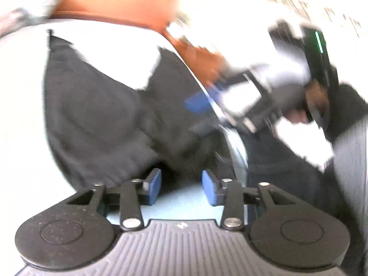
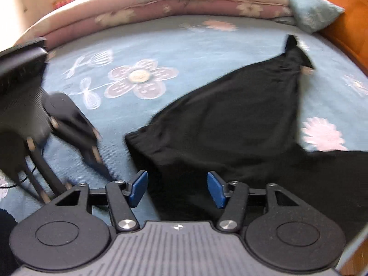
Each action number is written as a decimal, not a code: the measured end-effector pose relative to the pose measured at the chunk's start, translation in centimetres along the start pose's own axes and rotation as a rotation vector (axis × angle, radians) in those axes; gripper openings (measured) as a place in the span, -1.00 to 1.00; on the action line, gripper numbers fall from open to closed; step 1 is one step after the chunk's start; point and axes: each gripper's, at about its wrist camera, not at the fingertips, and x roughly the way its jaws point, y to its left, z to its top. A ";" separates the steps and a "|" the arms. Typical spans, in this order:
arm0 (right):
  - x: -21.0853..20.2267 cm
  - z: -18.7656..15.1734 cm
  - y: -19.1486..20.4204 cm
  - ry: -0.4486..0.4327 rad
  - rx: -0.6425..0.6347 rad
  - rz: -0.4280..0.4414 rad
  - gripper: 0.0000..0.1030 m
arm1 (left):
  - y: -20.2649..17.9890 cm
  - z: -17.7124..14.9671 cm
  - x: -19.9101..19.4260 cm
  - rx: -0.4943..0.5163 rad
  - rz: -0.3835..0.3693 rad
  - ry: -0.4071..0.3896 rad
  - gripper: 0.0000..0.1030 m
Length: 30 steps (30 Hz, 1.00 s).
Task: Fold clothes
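Hovering over black garment (image 2: 230, 119) — both grippers parted

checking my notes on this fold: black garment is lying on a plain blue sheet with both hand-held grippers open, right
Not quite. The sheet is not plain: the right wrist view shows a blue sheet printed with flowers. The rest holds: the black garment lies on it, and the right hand-held gripper and left hand-held gripper both stand open.

A bed covered by a light blue sheet printed with white and pink flowers (image 2: 184, 46) carries everything. A black fabric garment (image 2: 241, 119) lies spread directly on it, crumpled to a point at its far end. A pale floral quilt (image 2: 161, 2) and a light blue pillow (image 2: 308, 11) lie along the far edge.
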 end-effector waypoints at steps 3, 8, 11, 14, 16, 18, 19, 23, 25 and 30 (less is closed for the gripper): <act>-0.6 -1.1 -2.5 0.057 0.064 -0.038 0.16 | 2.4 1.5 0.4 -0.141 0.050 -0.094 -0.14; 0.9 -3.4 -3.9 0.174 0.175 0.065 -0.24 | 3.8 3.0 3.4 -0.218 0.067 -0.056 -0.13; 2.8 -4.3 -3.0 0.250 0.157 0.112 -0.24 | 3.1 2.8 5.6 -0.184 0.088 0.029 -0.09; 5.0 -5.3 -2.5 0.341 0.149 0.142 -0.23 | 3.8 1.3 8.3 -0.168 0.214 0.183 -0.07; 5.9 -6.0 -2.4 0.394 0.153 0.163 -0.19 | 3.9 0.4 8.3 -0.130 0.246 0.214 -0.02; 5.6 -6.3 -3.0 0.428 0.180 0.177 -0.19 | 3.8 0.2 7.7 -0.123 0.248 0.229 -0.01; 5.5 -6.6 -3.3 0.455 0.193 0.178 -0.19 | 3.7 0.2 7.5 -0.113 0.261 0.234 -0.01; 5.1 -7.6 -3.8 0.534 0.210 0.175 -0.19 | 3.3 0.9 7.2 -0.078 0.310 0.223 0.01; 4.3 -6.9 -3.8 0.508 0.193 0.144 -0.13 | 2.9 1.5 6.6 -0.060 0.303 0.180 0.12; 0.9 -3.3 -4.2 0.318 0.208 0.109 -0.05 | 3.6 2.2 5.0 -0.129 0.355 0.079 0.18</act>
